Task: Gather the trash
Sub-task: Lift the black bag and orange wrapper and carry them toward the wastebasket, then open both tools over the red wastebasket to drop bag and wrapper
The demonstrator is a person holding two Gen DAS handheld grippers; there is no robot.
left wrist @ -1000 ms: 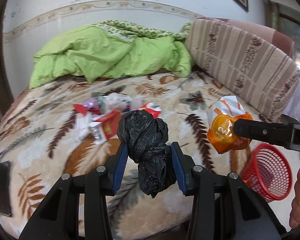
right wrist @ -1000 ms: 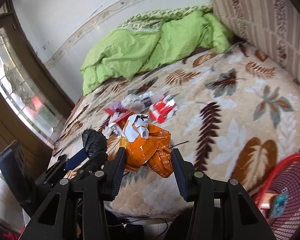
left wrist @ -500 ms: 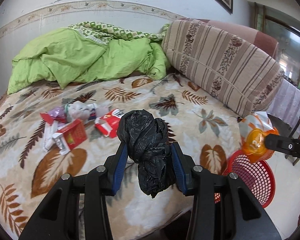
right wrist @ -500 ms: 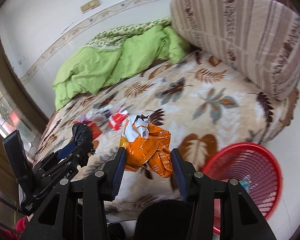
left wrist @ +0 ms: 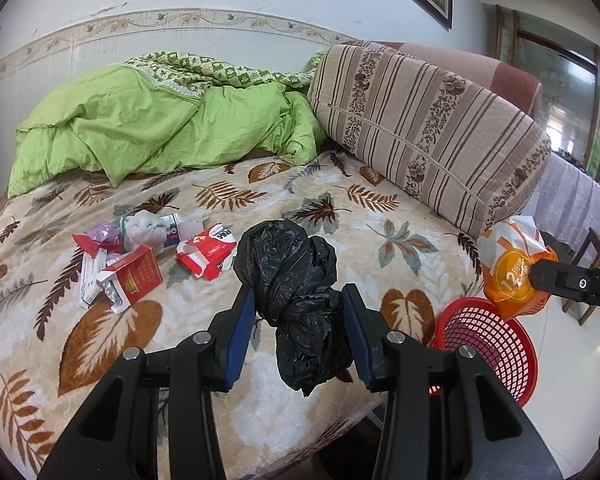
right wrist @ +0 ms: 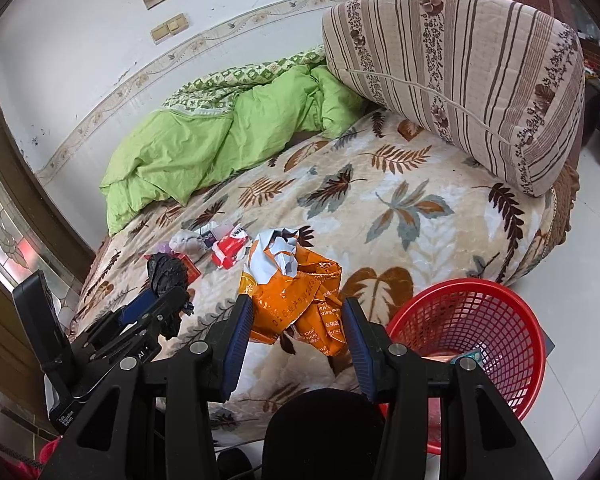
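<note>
Claws both loaded | my left gripper (left wrist: pixel 299 322) clamps crumpled black plastic bag (left wrist: pixel 292 300) over the bed | my right gripper (right wrist: pixel 298 330) pinches crinkled orange foil wrapper (right wrist: pixel 300 296) beside red mesh basket (right wrist: pixel 496 320), ready for dumping

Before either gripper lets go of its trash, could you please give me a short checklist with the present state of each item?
1. Left gripper shut on the black plastic bag: ok.
2. Right gripper shut on the orange snack wrapper: ok.
3. Red basket upright with its mouth open: ok.
4. Wrapper directly over the basket: not ok in the right wrist view, where it hangs left of the rim; the left wrist view puts it above the rim's far edge.
5. Black bag over the basket: not ok, it is above the bed blanket.
6. Bed free of trash: not ok, red cartons and scraps remain.
</note>
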